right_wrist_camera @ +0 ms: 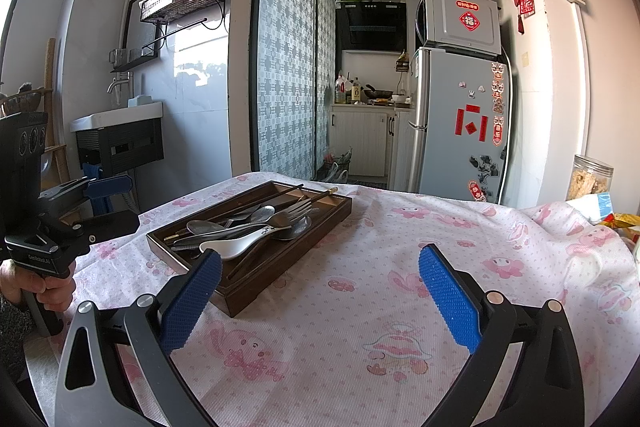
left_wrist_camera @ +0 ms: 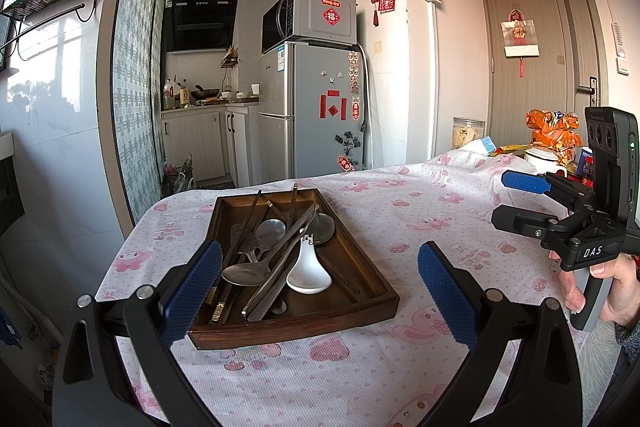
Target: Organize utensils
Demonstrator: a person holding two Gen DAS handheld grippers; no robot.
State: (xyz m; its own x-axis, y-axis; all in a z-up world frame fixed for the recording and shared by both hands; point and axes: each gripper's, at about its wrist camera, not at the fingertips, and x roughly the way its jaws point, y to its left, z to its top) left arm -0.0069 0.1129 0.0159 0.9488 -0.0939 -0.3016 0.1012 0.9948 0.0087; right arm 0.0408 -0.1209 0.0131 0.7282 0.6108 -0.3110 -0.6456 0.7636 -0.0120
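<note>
A dark wooden tray [left_wrist_camera: 372, 303] sits on the pink-patterned tablecloth, holding a jumbled pile of utensils: a white ceramic spoon [left_wrist_camera: 309, 269], metal spoons [left_wrist_camera: 244, 273], a fork and dark chopsticks [left_wrist_camera: 290, 211]. My left gripper [left_wrist_camera: 320, 291] is open and empty, just in front of the tray's near end. My right gripper [right_wrist_camera: 320, 291] is open and empty, over bare cloth right of the tray [right_wrist_camera: 320, 223]. The white spoon [right_wrist_camera: 240, 245] and a fork [right_wrist_camera: 290, 215] show in the right wrist view. Each gripper shows in the other's view, the right one [left_wrist_camera: 520, 199] and the left one [right_wrist_camera: 108, 203].
The table [left_wrist_camera: 400, 219] ends at a rounded far edge, with a fridge [left_wrist_camera: 312, 107] and kitchen beyond. Snack bags [left_wrist_camera: 554, 131], a jar [left_wrist_camera: 468, 133] and a white pot [left_wrist_camera: 542, 157] stand at the table's far right. A sink [right_wrist_camera: 120, 123] is at left.
</note>
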